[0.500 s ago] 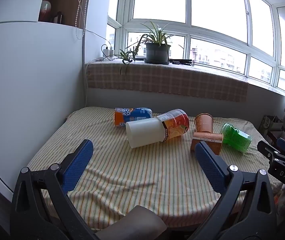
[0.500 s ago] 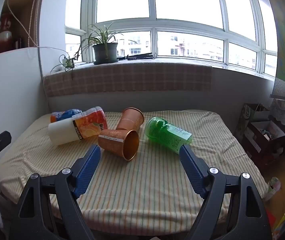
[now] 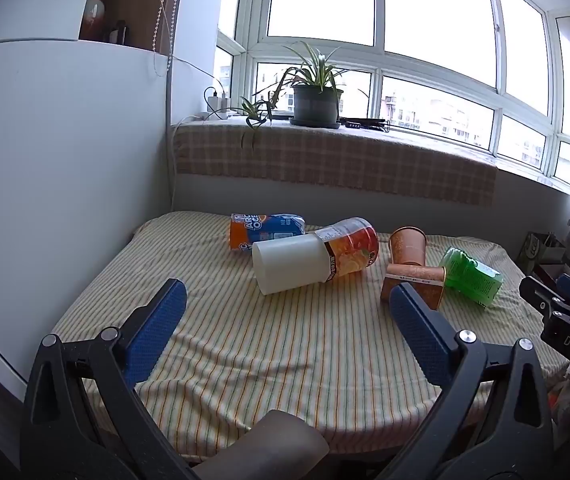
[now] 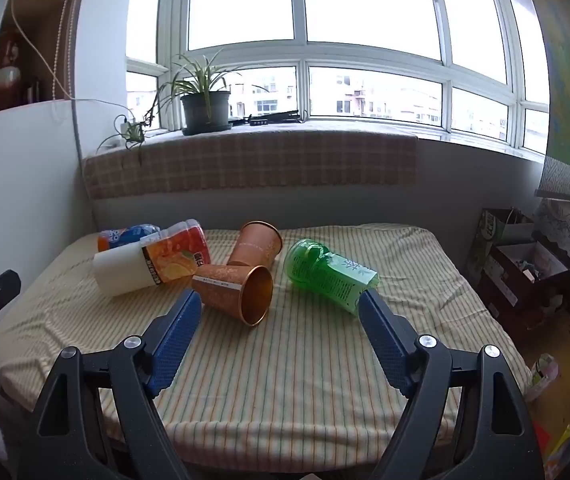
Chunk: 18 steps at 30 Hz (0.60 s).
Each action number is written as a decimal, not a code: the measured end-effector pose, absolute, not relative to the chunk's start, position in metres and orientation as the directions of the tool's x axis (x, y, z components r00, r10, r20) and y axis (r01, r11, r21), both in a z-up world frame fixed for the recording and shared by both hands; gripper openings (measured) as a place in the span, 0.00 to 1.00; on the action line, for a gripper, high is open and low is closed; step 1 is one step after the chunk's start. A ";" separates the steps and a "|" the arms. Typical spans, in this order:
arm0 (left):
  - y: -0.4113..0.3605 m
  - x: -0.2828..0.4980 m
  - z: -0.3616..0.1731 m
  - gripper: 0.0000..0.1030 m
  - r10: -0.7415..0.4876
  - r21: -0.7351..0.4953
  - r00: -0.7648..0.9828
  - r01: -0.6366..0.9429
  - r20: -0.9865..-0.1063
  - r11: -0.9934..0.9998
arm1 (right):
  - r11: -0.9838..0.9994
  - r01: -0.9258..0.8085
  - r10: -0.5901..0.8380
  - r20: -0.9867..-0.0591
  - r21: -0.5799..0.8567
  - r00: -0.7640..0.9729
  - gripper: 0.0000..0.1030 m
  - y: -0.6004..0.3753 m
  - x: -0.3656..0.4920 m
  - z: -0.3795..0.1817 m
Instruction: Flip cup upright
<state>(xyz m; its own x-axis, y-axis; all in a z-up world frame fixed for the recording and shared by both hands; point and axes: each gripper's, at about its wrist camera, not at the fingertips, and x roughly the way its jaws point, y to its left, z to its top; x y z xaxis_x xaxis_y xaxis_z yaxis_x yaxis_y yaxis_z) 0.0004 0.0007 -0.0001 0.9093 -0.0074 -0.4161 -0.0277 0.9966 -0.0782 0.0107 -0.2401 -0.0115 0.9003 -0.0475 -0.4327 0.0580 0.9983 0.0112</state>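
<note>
Two copper-coloured cups lie on the striped tablecloth. The near cup (image 4: 233, 290) lies on its side with its open mouth facing the right gripper; it also shows in the left wrist view (image 3: 413, 285). The far cup (image 4: 256, 245) leans tilted behind it and also shows in the left wrist view (image 3: 407, 246). My right gripper (image 4: 280, 304) is open and empty, just short of the near cup. My left gripper (image 3: 285, 294) is open and empty, above the table's near left part, well short of the objects.
A white and orange juice bottle (image 4: 153, 266), a blue and orange bottle (image 3: 265, 229) and a green bottle (image 4: 331, 276) lie on the table (image 4: 285, 380). A potted plant (image 4: 205, 110) stands on the windowsill. Boxes (image 4: 521, 264) stand on the floor at right.
Both grippers have moved slightly forward toward the objects. Nothing on the table has moved.
</note>
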 end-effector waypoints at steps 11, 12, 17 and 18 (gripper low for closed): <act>0.002 0.000 0.000 1.00 -0.009 -0.080 0.909 -0.027 -0.417 0.996 | 0.998 0.067 -0.057 -0.431 0.007 0.900 0.78 -0.241 0.011 -0.011; 0.002 0.000 0.000 1.00 -0.008 -0.081 0.909 -0.028 -0.417 0.996 | 0.998 0.068 -0.058 -0.431 0.007 0.900 0.79 -0.241 0.011 -0.011; 0.001 0.001 0.000 1.00 -0.010 -0.081 0.907 -0.026 -0.420 0.996 | 0.998 0.069 -0.059 -0.431 0.007 0.901 0.79 -0.241 0.012 -0.010; 0.002 0.001 0.000 1.00 -0.010 -0.081 0.907 -0.027 -0.420 0.996 | 0.998 0.069 -0.059 -0.430 0.006 0.901 0.79 -0.241 0.011 -0.011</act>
